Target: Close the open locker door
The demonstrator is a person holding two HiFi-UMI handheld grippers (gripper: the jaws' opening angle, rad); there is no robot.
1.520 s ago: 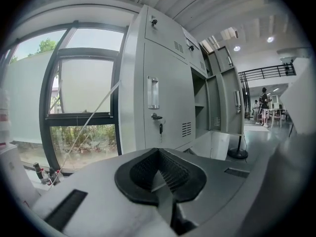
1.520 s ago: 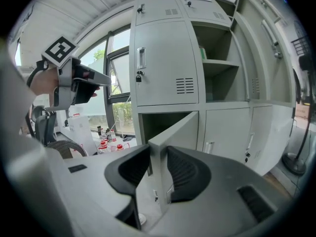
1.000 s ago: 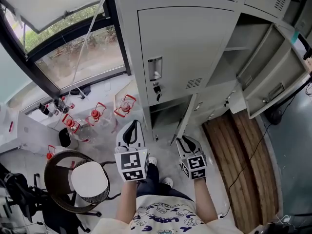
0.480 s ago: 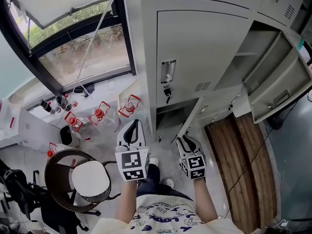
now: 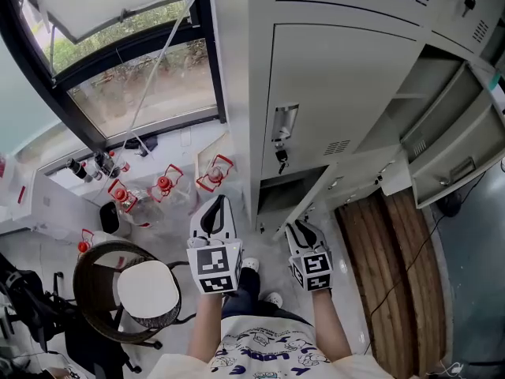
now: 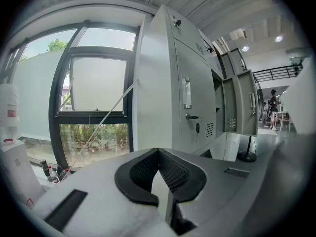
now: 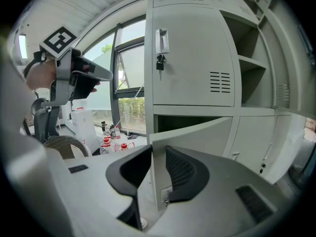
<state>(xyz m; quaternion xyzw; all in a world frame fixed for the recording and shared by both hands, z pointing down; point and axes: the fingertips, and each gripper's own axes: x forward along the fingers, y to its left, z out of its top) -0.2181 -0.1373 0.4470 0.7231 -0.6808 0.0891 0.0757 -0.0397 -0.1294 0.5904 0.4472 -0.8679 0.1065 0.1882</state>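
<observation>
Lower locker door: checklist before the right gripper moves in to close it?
1. Lower door stands open: ok.
2. Door edge lined up in the gap of the right gripper: ok.
3. Grip on the door: not ok, jaws apart, no contact seen.
4. Left gripper shut, empty, off to the side: ok.
5. Compartment free of things in the door's way: cannot tell, dark inside.
6. Only one door open: not ok, upper doors at the right stand open too.
</observation>
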